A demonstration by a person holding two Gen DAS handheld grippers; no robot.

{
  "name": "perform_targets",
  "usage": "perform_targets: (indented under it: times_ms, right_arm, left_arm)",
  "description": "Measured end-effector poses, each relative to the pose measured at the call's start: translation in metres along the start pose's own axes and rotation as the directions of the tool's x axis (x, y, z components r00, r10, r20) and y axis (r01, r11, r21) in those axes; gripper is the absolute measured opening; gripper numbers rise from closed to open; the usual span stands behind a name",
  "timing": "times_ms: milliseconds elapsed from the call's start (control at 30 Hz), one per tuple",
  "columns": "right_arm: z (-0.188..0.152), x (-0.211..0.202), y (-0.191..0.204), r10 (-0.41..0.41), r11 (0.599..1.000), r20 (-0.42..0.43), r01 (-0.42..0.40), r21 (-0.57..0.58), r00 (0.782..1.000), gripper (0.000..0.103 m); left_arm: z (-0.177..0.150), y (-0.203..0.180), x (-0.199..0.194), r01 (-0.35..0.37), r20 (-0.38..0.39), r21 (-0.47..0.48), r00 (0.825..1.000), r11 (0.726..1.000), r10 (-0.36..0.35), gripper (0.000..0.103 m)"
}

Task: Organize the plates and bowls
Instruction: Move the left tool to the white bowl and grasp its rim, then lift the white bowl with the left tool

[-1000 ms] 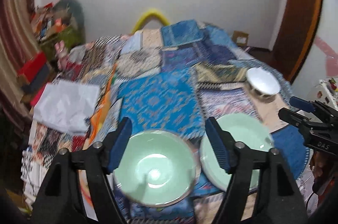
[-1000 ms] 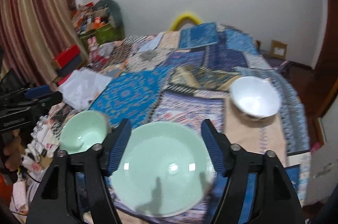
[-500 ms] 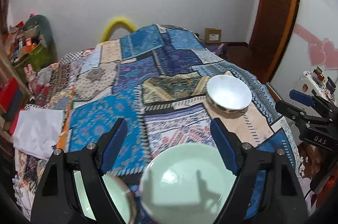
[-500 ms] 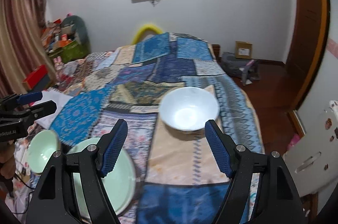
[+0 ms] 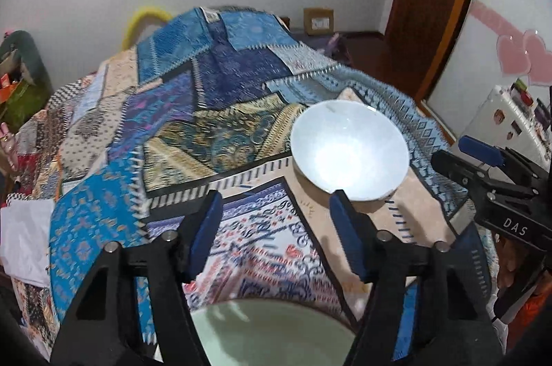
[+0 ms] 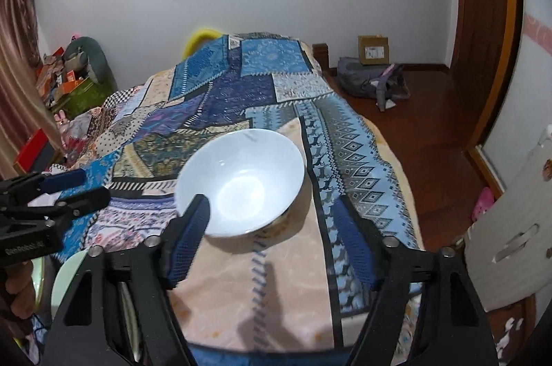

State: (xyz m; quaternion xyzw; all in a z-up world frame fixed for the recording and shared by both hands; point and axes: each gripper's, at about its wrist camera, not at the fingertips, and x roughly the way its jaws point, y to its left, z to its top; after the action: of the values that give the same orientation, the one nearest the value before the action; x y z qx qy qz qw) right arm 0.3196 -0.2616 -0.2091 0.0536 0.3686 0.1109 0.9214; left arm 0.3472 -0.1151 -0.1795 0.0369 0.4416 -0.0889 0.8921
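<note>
Both open, empty hand-held grippers, right point(image 6: 269, 240) and left point(image 5: 274, 231), had swung from the green dishes toward the white bowl point(image 6: 239, 181), likely next.

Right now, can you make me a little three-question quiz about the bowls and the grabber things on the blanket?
1. True or false: the white bowl is held by the right gripper.
2. Pick one. The green plate in the left wrist view lies: A) at the far end of the blanket, B) near the camera, below the left gripper, C) inside the white bowl.
3. Fill the gap: the white bowl sits on the patchwork ______.

Key:
1. False. The fingers are spread wide and nothing is between them.
2. B
3. blanket
</note>
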Motion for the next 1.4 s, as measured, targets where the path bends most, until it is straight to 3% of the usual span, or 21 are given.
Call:
perform_targets:
  times_ms: [133,400,767,833,933,1400]
  right_arm:
    - [0.002,0.025,-0.006,0.018,1.0,-0.041,-0.018,0.006,0.999,0.048]
    - [0.001,0.053,-0.018,0.034,0.999,-0.086,-0.032,0.018,0.996,0.04]
    - [0.001,0.08,-0.019,0.072,0.997,-0.149,-0.07,0.021,0.986,0.032]
    - [0.0,0.083,-0.018,0.084,0.996,-0.158,-0.082,0.018,0.984,0.029]
    - [-0.001,0.084,-0.013,0.063,0.998,-0.155,-0.065,-0.006,0.986,0.026]
    - [0.001,0.066,-0.006,0.048,0.999,-0.127,-0.051,-0.017,0.991,0.022]
  left_arm:
    - [0.008,-0.005,0.031,0.016,-0.036,0.007,0.999,1.0,-0.016,0.059]
    - [0.019,-0.006,0.08,0.047,-0.112,0.005,0.993,0.999,-0.046,0.047]
    - [0.022,-0.019,0.114,0.095,-0.169,0.009,0.981,0.995,-0.092,0.037]
    - [0.022,-0.02,0.118,0.09,-0.168,0.015,0.982,0.996,-0.086,0.036]
    - [0.022,-0.023,0.123,0.096,-0.176,0.019,0.98,0.995,-0.091,0.025]
    - [0.012,-0.03,0.101,0.099,-0.16,0.029,0.983,0.995,-0.093,0.024]
